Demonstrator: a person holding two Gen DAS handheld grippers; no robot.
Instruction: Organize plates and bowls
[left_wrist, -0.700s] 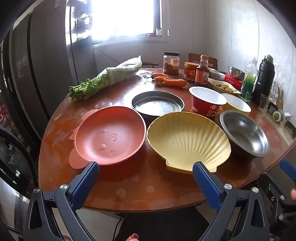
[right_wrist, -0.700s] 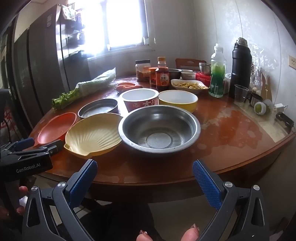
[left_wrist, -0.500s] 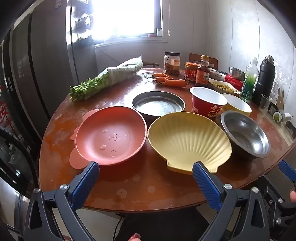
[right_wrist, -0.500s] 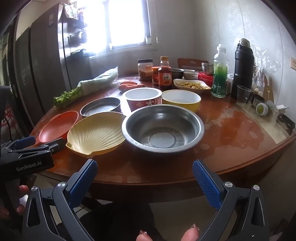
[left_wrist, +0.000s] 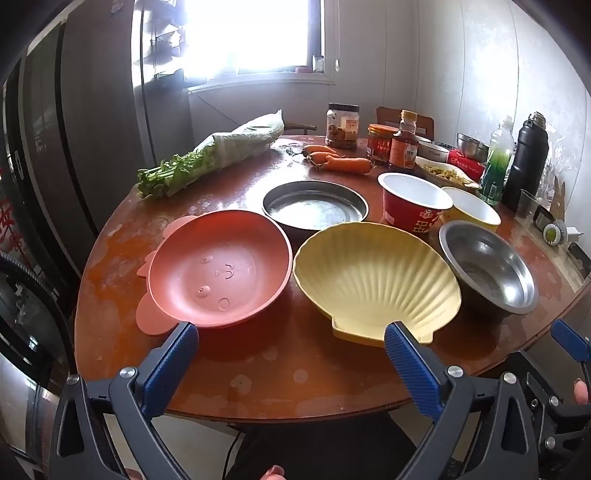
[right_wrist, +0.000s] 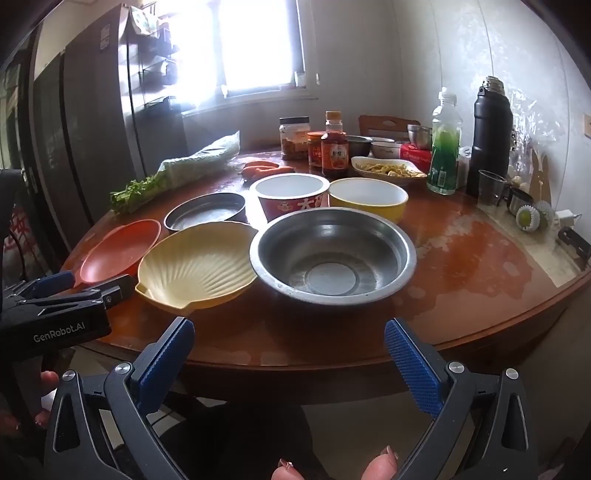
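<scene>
On the round wooden table lie a pink animal-face plate, a yellow shell-shaped dish, a flat steel plate, a red paper bowl, a yellow bowl and a deep steel bowl. My left gripper stands open over the table's near edge, between the pink plate and the shell dish, holding nothing. My right gripper is open too, just short of the steel bowl, with the shell dish to its left.
Bagged greens, carrots, sauce jars, a dish of food, a green bottle, a black flask and a plastic cup crowd the table's far side. A dark fridge stands left.
Both grippers have eased slightly forward toward the table; the dishes sit a little lower and nearer in both views. Nothing on the table has moved.
</scene>
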